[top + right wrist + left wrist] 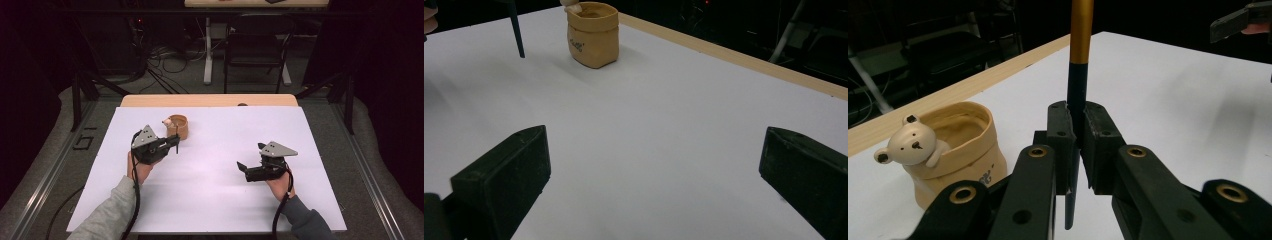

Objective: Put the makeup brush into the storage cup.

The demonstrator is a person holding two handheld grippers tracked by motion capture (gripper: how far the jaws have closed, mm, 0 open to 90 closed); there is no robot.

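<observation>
My left gripper is shut on a slim dark-blue pen with a gold upper part, held upright above the white sheet. Its lower tip hangs free, and it stands just in front of a tan cup with a small bear figure on its rim. The cup rests at the back left of the sheet. Over the right half of the sheet my right gripper is open, with nothing between its jaws, and points left toward the cup.
A white sheet covers the table, with a strip of wooden tabletop showing along the far edge. Beyond it stand a dark chair, a white table leg and cables on the floor.
</observation>
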